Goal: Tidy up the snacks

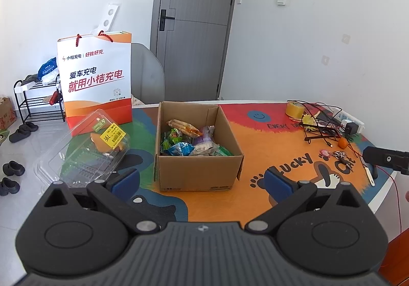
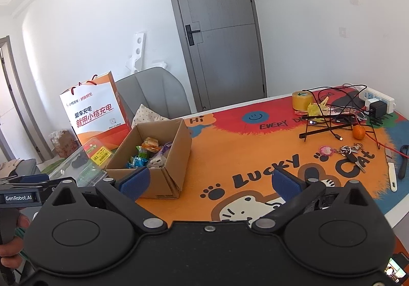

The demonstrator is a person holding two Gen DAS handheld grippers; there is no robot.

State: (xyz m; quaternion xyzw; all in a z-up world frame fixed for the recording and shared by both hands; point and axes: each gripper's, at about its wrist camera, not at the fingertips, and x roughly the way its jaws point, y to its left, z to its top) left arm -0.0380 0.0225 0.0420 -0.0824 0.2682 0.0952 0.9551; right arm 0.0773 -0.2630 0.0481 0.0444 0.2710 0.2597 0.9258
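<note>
Snacks [image 1: 190,141] sit in cardboard box [image 1: 196,173], frame centre; we see left tongs [image 1: 202,181] and right tongs [image 2: 209,182] both apart, empty.

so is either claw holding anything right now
No, nothing is held. The left claw and right claw are both open and empty; the snacks sit in the cardboard box.

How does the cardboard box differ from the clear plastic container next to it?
The cardboard box is opaque brown; the clear plastic container is see-through. The box is open on top with a heap of wrapped snacks inside; the container shows mainly one orange item under a yellow price label. The box sits flat on the mat; the container looks tilted at the table edge. Both stand in front of the left gripper, untouched.
</note>
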